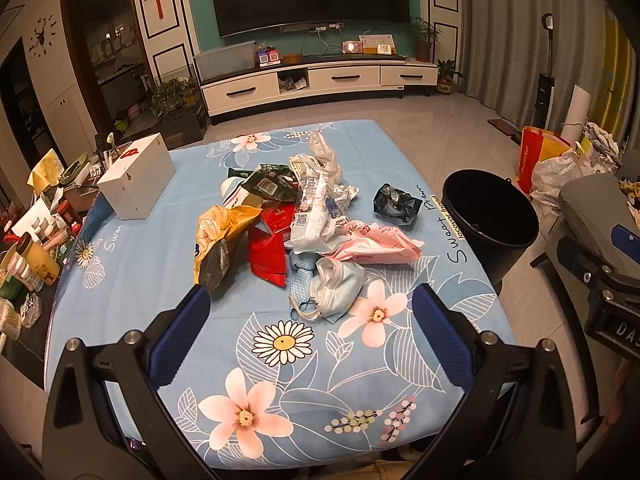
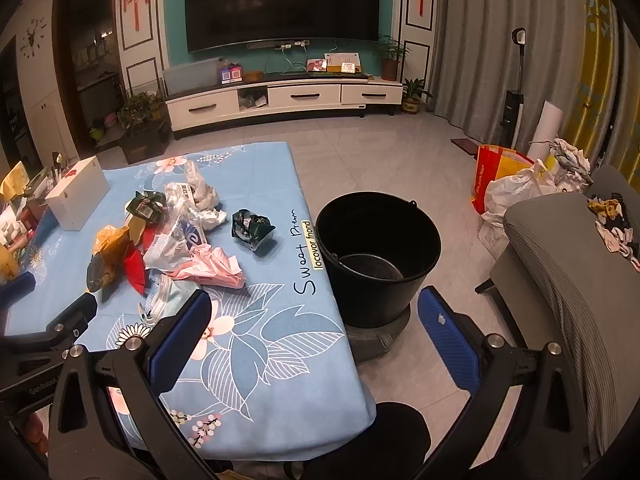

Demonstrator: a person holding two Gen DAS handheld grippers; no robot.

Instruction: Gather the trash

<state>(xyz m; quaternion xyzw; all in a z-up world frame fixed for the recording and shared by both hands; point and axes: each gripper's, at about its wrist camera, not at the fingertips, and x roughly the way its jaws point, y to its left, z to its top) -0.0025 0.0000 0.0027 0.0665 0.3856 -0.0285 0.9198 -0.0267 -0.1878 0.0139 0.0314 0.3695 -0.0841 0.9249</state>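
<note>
A heap of trash lies mid-table on the blue flowered cloth (image 1: 168,264): a yellow bag (image 1: 218,240), a red wrapper (image 1: 270,254), a pink wrapper (image 1: 378,242), face masks (image 1: 332,288), clear plastic (image 1: 316,204) and a dark green crumpled bag (image 1: 394,202) set apart to the right. A black bucket (image 1: 490,216) stands on the floor off the table's right edge; in the right wrist view it (image 2: 378,256) looks empty. My left gripper (image 1: 312,336) is open, just short of the masks. My right gripper (image 2: 314,340) is open over the table's right edge, in front of the bucket.
A white box (image 1: 136,178) stands at the table's far left. Bottles and jars (image 1: 28,260) crowd a side surface on the left. A grey chair (image 2: 568,272) and full bags (image 2: 516,184) are to the right of the bucket. A TV cabinet (image 1: 316,82) lines the far wall.
</note>
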